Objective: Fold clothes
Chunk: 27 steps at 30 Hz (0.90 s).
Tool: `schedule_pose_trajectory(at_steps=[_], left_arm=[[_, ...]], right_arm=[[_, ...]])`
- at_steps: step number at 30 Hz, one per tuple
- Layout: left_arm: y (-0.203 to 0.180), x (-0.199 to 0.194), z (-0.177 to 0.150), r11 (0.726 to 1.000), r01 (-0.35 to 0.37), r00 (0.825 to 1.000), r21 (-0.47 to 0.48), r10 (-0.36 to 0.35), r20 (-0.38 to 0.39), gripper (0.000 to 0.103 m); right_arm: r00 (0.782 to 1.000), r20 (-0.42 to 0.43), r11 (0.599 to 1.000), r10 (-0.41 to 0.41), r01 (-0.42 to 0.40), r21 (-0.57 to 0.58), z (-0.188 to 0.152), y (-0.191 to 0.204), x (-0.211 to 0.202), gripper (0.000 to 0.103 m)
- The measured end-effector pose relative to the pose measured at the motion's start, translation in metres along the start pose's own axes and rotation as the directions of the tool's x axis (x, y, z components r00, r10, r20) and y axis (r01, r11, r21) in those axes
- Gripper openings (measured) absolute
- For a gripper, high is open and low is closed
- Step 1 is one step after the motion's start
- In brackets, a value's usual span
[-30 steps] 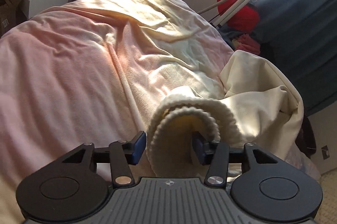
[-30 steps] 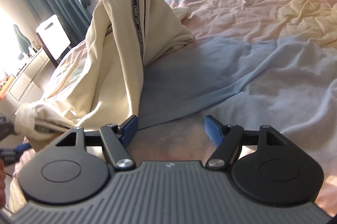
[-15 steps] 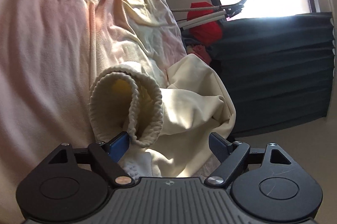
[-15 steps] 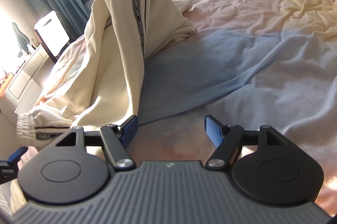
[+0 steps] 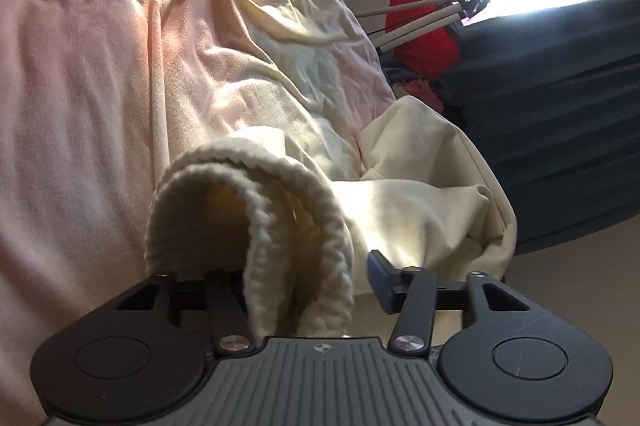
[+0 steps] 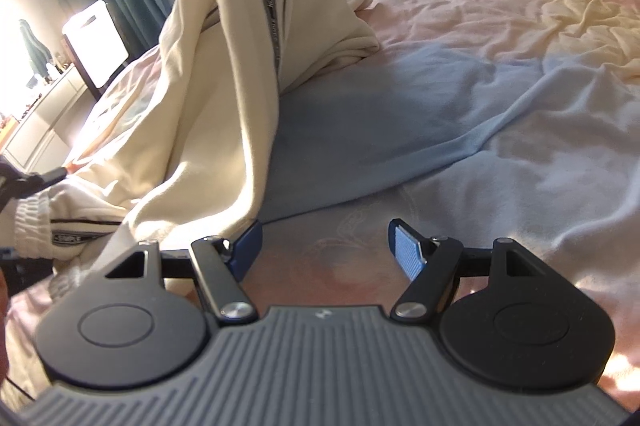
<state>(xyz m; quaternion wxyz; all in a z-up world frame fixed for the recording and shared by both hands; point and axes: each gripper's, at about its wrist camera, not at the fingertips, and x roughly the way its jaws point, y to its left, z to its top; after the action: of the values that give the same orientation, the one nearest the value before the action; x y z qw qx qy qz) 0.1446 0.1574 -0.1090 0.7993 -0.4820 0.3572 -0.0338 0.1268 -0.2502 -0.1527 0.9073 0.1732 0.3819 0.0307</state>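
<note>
1. Cream trousers (image 6: 224,74) heaped by the bed's (image 6: 500,74) left edge.
2. Left gripper (image 5: 312,278) spread wide, ribbed cuff (image 5: 280,226) looped between fingers, unclamped.
3. Right gripper (image 6: 326,246) spread wide, empty, trouser fabric touching its left finger (image 6: 248,240).

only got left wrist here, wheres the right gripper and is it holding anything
Observer: the right gripper is open and empty, low over the sheet.
Operator: is the rest of the garment lying flat
Observer: no, the garment is tented up, with a dark stripe running down its ridge.
Operator: how close is it to the right gripper
Observer: its edge comes down right at the left finger; I can't tell if they touch.
</note>
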Motion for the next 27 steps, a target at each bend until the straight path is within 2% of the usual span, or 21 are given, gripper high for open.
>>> schedule_pose_trajectory(at_steps=[2, 5, 6, 9, 12, 13, 15, 17, 19, 20, 21, 23, 25, 27], left_arm=[[-0.002, 0.003, 0.013, 1.000, 0.013, 1.000, -0.019, -0.013, 0.008, 0.018], [-0.018, -0.008, 0.038, 0.999, 0.004, 0.994, 0.032, -0.007, 0.109, 0.014], [-0.023, -0.014, 0.049, 0.999, -0.002, 0.988, 0.036, -0.003, 0.152, 0.014], [-0.031, -0.023, 0.094, 1.000, -0.012, 0.973, -0.026, 0.018, 0.229, 0.014], [-0.050, -0.027, 0.148, 0.997, -0.060, 0.947, -0.048, 0.072, 0.312, 0.013], [-0.056, -0.023, 0.164, 0.994, -0.105, 0.934, -0.038, 0.111, 0.341, 0.013], [-0.065, -0.011, 0.194, 0.977, -0.213, 0.896, -0.012, 0.200, 0.397, 0.014], [-0.075, 0.001, 0.223, 0.947, -0.320, 0.845, 0.007, 0.282, 0.454, 0.014], [-0.085, 0.012, 0.253, 0.906, -0.424, 0.783, 0.018, 0.356, 0.510, 0.015], [-0.080, 0.026, 0.265, 0.887, -0.461, 0.781, 0.038, 0.384, 0.493, 0.015], [-0.070, 0.044, 0.275, 0.873, -0.482, 0.801, 0.071, 0.406, 0.439, 0.016], [-0.052, 0.071, 0.280, 0.857, -0.506, 0.813, 0.102, 0.434, 0.389, 0.020], [-0.045, 0.082, 0.274, 0.844, -0.514, 0.816, 0.150, 0.428, 0.388, 0.043], [-0.039, 0.090, 0.266, 0.830, -0.520, 0.819, 0.201, 0.418, 0.393, 0.055]], right_arm=[[1.000, 0.001, 1.000, -0.013, 0.013, 0.003, -0.001, -0.002, 0.000, 0.072], [1.000, 0.004, 1.000, -0.018, 0.018, 0.011, -0.002, -0.005, 0.000, 0.072], [1.000, 0.008, 1.000, -0.014, 0.014, 0.013, -0.001, -0.005, -0.001, 0.072], [1.000, 0.021, 1.000, -0.009, 0.009, 0.021, 0.000, -0.006, -0.001, 0.072], [0.999, 0.033, 0.999, -0.010, 0.009, 0.030, 0.004, -0.007, 0.001, 0.072], [0.999, 0.036, 0.999, -0.006, 0.005, 0.038, 0.006, -0.008, 0.002, 0.072], [0.999, 0.041, 0.998, 0.005, -0.008, 0.062, 0.011, -0.008, 0.004, 0.072], [0.999, 0.049, 0.997, 0.011, -0.014, 0.070, 0.015, -0.008, 0.007, 0.072], [0.998, 0.061, 0.998, 0.009, -0.013, 0.056, 0.018, -0.006, 0.011, 0.072], [0.998, 0.065, 0.999, 0.004, -0.007, 0.045, 0.019, -0.005, 0.015, 0.072], [0.998, 0.066, 0.999, -0.001, -0.001, 0.035, 0.020, -0.004, 0.018, 0.072], [0.998, 0.065, 1.000, -0.005, 0.004, 0.021, 0.021, -0.003, 0.025, 0.072], [0.998, 0.065, 1.000, -0.008, 0.007, 0.009, 0.021, -0.002, 0.031, 0.072], [0.998, 0.064, 1.000, -0.011, 0.011, -0.003, 0.021, -0.001, 0.037, 0.073]])
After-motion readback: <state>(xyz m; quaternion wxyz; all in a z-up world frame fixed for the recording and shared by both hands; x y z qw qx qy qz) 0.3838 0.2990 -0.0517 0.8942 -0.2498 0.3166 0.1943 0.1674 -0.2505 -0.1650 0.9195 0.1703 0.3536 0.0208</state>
